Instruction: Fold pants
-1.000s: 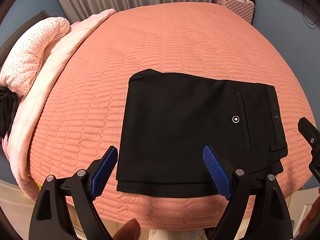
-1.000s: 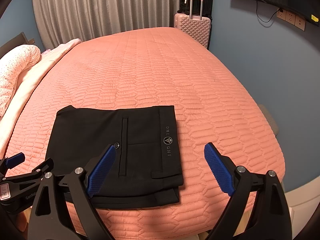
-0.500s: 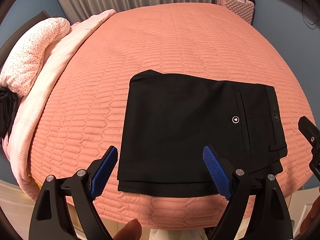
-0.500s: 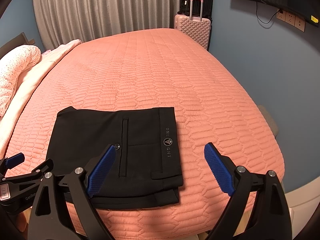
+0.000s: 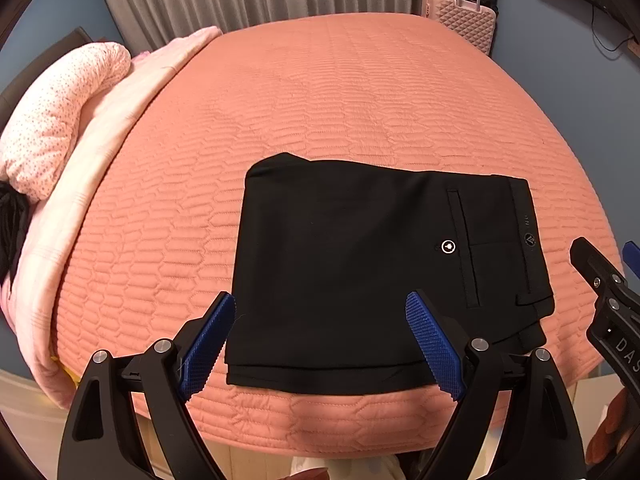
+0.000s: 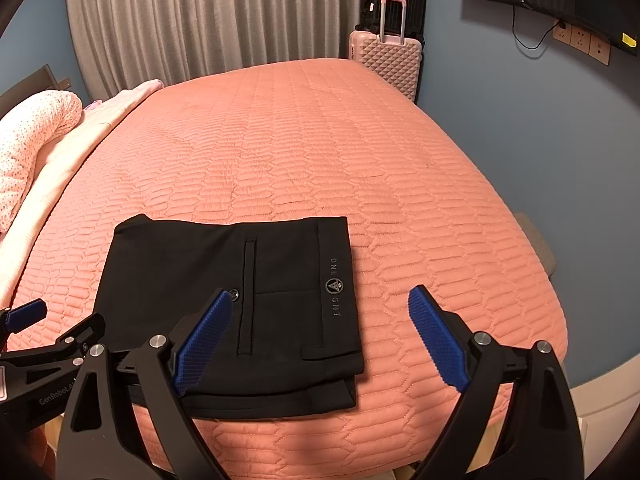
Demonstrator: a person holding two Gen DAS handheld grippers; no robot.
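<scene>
Left wrist view shows me the black pants [image 5: 360, 272] folded flat near the front edge of the pink bed [image 5: 340, 92], with my left tongs [image 5: 320, 344] and right tongs [image 6: 320, 340] both spread wide, holding nothing.

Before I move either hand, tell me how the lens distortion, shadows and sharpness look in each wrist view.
Left wrist view: strong fisheye bulges the bed into a dome, dark vignette in the corners; the pants are sharp but too dark for fold detail. Right wrist view: same bulge, the open right tongs cast soft shadows on the quilt's near edge, and the waistband lettering reads crisply.
</scene>
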